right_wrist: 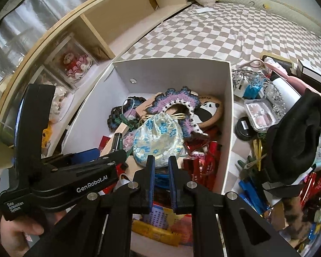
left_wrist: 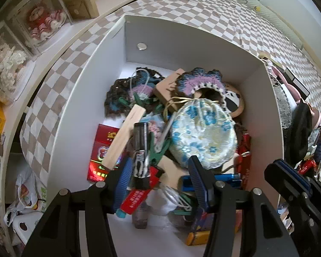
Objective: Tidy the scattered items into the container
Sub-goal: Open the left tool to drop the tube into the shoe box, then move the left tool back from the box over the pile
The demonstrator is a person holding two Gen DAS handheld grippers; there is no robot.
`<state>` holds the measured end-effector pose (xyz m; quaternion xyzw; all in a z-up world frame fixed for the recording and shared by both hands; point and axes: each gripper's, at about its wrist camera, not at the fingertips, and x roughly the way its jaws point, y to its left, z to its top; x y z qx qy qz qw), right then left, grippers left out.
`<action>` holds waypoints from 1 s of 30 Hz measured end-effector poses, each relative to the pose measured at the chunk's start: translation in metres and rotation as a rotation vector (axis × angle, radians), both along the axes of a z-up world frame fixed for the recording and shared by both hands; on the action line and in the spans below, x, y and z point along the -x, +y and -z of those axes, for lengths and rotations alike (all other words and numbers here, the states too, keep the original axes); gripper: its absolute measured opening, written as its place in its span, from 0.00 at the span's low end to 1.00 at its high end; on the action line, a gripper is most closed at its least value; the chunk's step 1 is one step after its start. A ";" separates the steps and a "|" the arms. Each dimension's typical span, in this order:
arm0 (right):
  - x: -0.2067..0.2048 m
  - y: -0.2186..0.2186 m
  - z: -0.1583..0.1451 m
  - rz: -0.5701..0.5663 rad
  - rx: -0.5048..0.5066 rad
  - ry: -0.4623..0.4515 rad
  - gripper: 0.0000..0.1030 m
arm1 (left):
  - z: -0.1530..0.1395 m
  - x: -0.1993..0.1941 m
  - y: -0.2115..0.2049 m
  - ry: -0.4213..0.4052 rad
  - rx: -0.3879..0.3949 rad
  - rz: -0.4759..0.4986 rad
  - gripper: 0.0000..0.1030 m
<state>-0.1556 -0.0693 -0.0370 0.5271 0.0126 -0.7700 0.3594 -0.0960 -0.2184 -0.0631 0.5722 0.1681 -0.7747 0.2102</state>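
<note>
The white box (left_wrist: 182, 40) stands on a checkered bed and holds a heap of small items. On top lies a blue-flowered drawstring pouch (left_wrist: 203, 135), with crochet pieces (left_wrist: 199, 81), a wooden block (left_wrist: 124, 135) and a red packet (left_wrist: 100, 150) around it. My left gripper (left_wrist: 160, 171) hangs open inside the box over a black item with a red tag (left_wrist: 141, 150), its pads clear of it. My right gripper (right_wrist: 161, 165) is shut on nothing, above the box's near side, just in front of the pouch (right_wrist: 158, 141). Scattered items (right_wrist: 256, 156) lie right of the box (right_wrist: 171, 72).
A black cloth (right_wrist: 297, 132), a clear case (right_wrist: 260, 117), a black round lid (right_wrist: 244, 128) and blue and red bits crowd the bed right of the box. A wooden shelf (right_wrist: 75, 68) with boxed dolls runs along the left. A hand (right_wrist: 17, 233) grips the left tool.
</note>
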 end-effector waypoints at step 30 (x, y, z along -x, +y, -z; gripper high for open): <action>0.050 0.110 -0.011 0.376 0.006 0.073 0.80 | -0.037 0.034 0.059 0.219 0.044 0.014 1.00</action>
